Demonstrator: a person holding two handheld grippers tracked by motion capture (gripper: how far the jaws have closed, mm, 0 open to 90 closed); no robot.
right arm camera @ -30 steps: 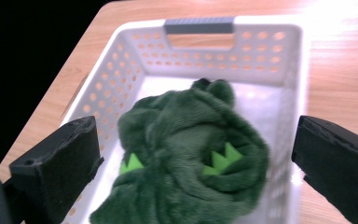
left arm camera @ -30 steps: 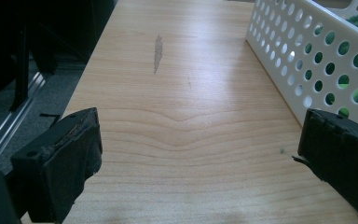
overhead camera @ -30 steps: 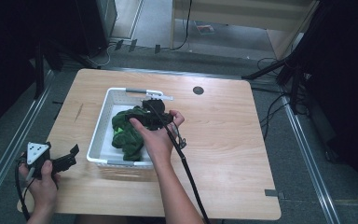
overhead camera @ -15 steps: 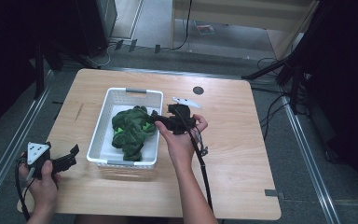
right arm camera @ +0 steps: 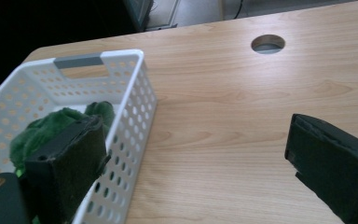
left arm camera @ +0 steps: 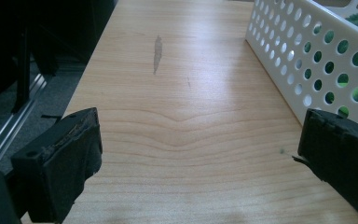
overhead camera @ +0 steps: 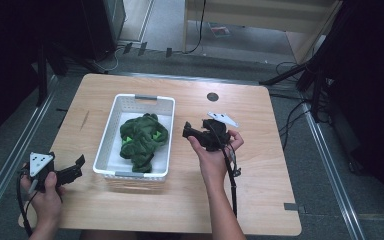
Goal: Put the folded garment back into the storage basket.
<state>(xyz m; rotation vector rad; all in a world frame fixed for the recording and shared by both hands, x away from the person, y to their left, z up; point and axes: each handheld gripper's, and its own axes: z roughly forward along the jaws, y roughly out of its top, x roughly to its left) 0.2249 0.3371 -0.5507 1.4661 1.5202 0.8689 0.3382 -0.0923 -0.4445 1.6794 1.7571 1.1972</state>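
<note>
— Where is the basket placed, and what is held in it?
— The white perforated basket (overhead camera: pixel 137 137) is set left of centre on the wooden table (overhead camera: pixel 260 165), with its near end close to the table's front edge. A crumpled dark green cloth (overhead camera: pixel 142 140) is contained in it, fully inside the rim.

— How is the right gripper found?
— The right gripper (overhead camera: pixel 200 132) is held just beside the basket's right wall, above bare tabletop. Its jaws are seen spread wide with nothing between them. Broad open wood is left to its right, up to the round cable hole (right arm camera: pixel 267 44).

— And the left gripper?
— The left gripper (overhead camera: pixel 72 170) is held at the table's front left corner, near the basket's left wall but apart from it. Its jaws are likewise parted and empty. A clear strip of table is seen between that wall and the left edge.
</note>
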